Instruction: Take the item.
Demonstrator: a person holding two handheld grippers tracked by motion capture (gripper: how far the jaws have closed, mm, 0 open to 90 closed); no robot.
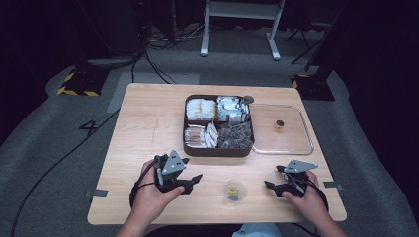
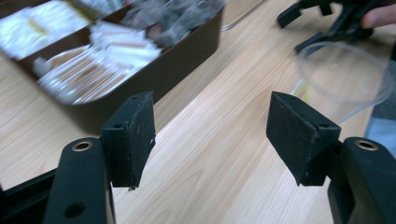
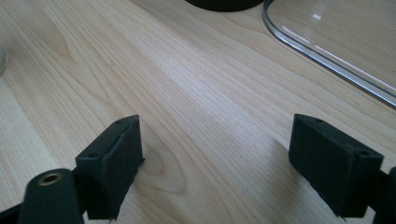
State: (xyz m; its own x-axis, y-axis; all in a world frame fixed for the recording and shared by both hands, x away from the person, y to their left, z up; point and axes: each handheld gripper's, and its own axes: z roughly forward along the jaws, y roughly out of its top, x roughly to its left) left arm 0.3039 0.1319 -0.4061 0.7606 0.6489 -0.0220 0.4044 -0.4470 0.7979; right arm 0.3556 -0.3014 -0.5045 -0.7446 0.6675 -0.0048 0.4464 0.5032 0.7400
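From the high view, a small clear cup (image 1: 235, 190) stands upright on the bench (image 1: 143, 148), between the left tongs (image 1: 193, 180) and the right tongs (image 1: 271, 186) and near the front edge. Its mouth faces up, so its long axis is vertical; something yellowish lies inside, too small to make out. Behind it sits a brown divided box (image 1: 219, 125) of sachets, with a clear lid (image 1: 283, 131) lying flat to the right of it.

In the left gripper view, the left tongs (image 2: 212, 135) are spread wide and hold nothing. The cup (image 2: 343, 79) is ahead and to the right, with the box (image 2: 154, 70) on the left.

In the right gripper view, the right tongs (image 3: 215, 161) also gape wide and empty over bare wood, the lid (image 3: 327, 51) beyond.

The cup looks light and thin-walled. I judge a sideways nudge from either pad could tip it or slide it off the front edge, and a hard squeeze could buckle its wall.
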